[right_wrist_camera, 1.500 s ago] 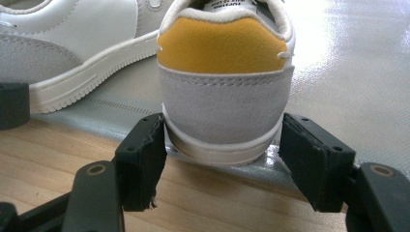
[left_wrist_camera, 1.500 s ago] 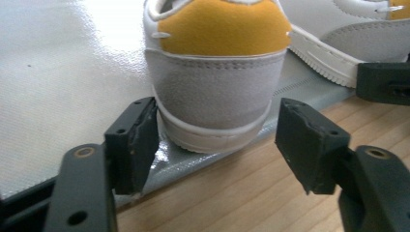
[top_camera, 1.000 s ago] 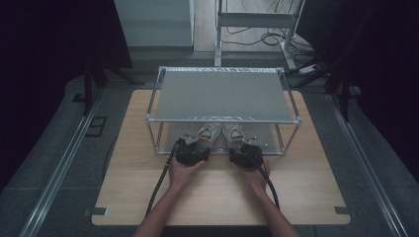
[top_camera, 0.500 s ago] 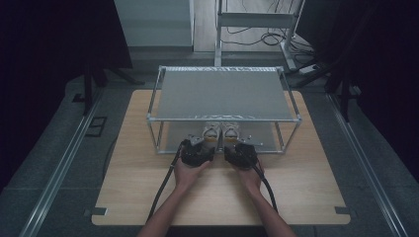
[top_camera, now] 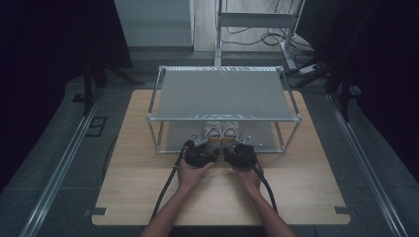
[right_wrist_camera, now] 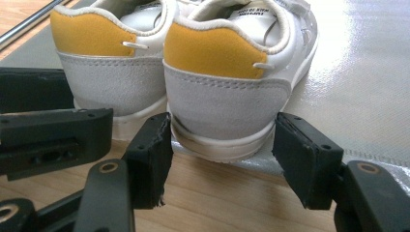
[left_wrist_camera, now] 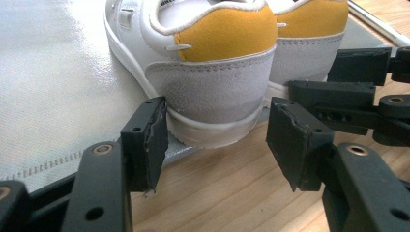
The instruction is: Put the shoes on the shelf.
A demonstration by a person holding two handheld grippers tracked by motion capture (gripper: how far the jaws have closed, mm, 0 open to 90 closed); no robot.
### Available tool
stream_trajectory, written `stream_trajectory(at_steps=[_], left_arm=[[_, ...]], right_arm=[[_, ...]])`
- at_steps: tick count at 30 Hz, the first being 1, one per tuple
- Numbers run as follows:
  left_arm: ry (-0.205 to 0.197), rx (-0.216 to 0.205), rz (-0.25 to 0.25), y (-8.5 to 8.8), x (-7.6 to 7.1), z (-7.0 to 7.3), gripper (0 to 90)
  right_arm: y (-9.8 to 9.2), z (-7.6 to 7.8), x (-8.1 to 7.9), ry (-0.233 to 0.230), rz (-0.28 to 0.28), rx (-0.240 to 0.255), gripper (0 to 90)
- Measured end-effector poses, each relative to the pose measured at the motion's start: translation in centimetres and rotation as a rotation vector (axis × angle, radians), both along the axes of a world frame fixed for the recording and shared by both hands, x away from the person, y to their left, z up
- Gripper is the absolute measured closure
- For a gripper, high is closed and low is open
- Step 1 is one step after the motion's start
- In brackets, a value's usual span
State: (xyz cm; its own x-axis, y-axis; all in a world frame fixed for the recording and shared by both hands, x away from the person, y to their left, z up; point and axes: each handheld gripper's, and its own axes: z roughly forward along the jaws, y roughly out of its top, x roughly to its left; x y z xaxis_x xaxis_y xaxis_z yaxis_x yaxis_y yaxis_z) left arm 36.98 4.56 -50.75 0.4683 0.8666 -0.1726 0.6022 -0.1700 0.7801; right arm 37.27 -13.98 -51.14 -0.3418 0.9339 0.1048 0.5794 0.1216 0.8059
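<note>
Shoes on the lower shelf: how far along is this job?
Looks done: both white shoes, left and right, sit side by side on the lower shelf, heels at its front edge. In hand: the left hand-held gripper and right hand-held gripper each sit open behind a heel. Left: unclear, perhaps backing away.

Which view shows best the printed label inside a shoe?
The right gripper view: the label lies in the nearer shoe, its print readable as letters. The left gripper view catches a corner; in the high view the shoes are too small.

Two shoes (top_camera: 222,131) stand side by side on the rack's lower shelf (top_camera: 173,136).
</note>
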Motion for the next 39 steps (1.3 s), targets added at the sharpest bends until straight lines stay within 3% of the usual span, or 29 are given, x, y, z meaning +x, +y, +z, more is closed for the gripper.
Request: stream_trajectory(at_steps=[12, 26, 31, 39], left_arm=[[-0.025, -0.018, 0.009, 1.1, -0.7, 1.0, 35.1], [-0.033, -0.053, -0.085, 3.4, -3.2, 2.4, 28.3], [-0.033, -0.053, -0.13, 4.4, -4.4, 2.6, 28.3], [-0.032, -0.027, -0.151, 5.8, -6.4, 2.1, 28.1]], right_arm=[[-1.0, 0.7, -0.4, -0.029, 0.007, 0.001, 37.1], [-3.3, 2.1, -3.4, -0.123, 0.122, 0.0, 37.8], [-4.5, 2.3, -4.7, -0.131, 0.163, 0.0, 38.0], [-6.1, 2.2, -6.4, -0.126, 0.193, 0.005, 37.5]])
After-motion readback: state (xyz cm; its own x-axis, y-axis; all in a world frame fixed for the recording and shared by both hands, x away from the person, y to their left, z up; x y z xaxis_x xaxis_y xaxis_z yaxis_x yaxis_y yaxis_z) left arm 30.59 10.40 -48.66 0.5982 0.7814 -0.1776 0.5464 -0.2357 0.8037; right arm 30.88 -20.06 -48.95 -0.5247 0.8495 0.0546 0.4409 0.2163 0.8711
